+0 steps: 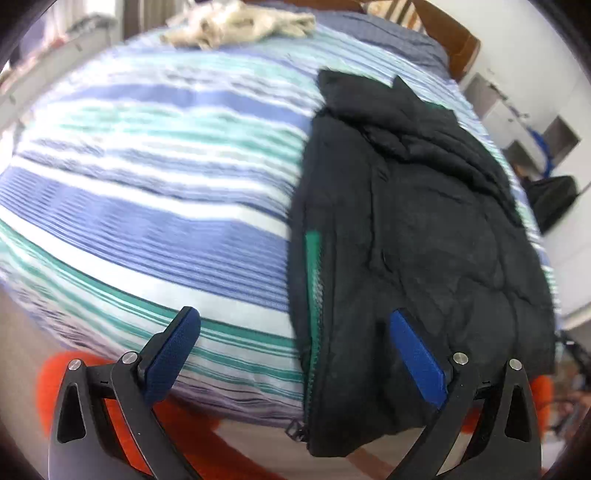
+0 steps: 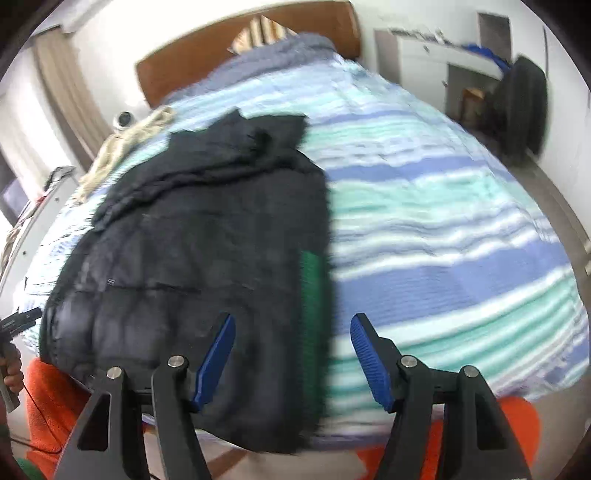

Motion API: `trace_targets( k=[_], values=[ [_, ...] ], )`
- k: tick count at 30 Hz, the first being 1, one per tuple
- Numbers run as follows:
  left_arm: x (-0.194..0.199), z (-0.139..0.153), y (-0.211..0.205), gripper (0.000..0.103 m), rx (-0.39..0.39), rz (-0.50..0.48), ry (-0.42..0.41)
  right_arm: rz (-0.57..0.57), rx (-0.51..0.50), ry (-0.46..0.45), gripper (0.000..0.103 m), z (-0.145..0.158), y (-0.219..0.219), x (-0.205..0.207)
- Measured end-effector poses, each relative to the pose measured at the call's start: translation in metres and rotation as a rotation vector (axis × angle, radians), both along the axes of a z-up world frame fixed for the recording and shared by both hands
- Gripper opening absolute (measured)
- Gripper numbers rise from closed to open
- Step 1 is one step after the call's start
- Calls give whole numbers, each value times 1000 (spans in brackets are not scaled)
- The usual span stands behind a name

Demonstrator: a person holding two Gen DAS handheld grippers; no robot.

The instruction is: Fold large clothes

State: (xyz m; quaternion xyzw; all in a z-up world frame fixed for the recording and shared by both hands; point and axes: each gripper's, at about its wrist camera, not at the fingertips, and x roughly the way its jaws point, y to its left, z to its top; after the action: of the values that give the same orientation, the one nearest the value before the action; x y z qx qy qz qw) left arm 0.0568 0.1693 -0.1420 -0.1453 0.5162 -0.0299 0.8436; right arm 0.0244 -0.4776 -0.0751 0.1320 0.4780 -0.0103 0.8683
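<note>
Both tools hover spread wide and empty above the bed's near edge: the left tool [image 1: 295, 354] over the black jacket's [image 1: 417, 236] zipped hem, the right tool [image 2: 291, 358] over its green-lined side. The jacket lies folded on the striped bedspread [image 2: 443, 221], reaching that edge; a beige garment [image 1: 236, 22] lies toward the far headboard [image 2: 236, 48]

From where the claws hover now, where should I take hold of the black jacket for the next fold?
Probably grip the black jacket at its near hem corners, coming in low from the foot of the bed. That hem overhangs the mattress edge, so a claw finger can slip under it. Both the left claw and the right claw are open.
</note>
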Motion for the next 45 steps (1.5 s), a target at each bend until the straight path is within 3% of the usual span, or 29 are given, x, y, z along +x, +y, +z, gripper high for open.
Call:
trace_targets(
  k=[2,6,11,14,15,16,17,19,22,34,45],
  values=[
    [3,-13,-4,102,-38,-31,40,-10,76,43,66,-11,-15,-4],
    [1,-17,-33,102,16,-136,47,31,285,63,66,-30,-17,-8],
    [-6,-23,-57,101,33,-218,62,86,253,75,71,-45,5,1],
    [-9,-24,-66,80,27,-237,88,159,240,77,67,-40,18,7],
    [-10,-23,-68,72,42,-234,94,178,205,81,62,-37,23,9],
    [-8,-22,-70,60,57,-235,98,190,165,84,44,-35,27,10],
    [-9,-18,-72,54,62,-240,103,199,146,86,39,-34,29,11],
    [-8,-12,-71,31,60,-231,101,199,153,88,34,-31,28,14],
    [-12,0,-69,20,23,-215,84,210,139,84,30,-28,27,12],
    [-16,4,-63,17,-7,-172,72,195,157,62,26,-23,25,9],
    [-20,16,-67,16,38,-213,64,197,152,35,22,-11,26,3]
  ],
)
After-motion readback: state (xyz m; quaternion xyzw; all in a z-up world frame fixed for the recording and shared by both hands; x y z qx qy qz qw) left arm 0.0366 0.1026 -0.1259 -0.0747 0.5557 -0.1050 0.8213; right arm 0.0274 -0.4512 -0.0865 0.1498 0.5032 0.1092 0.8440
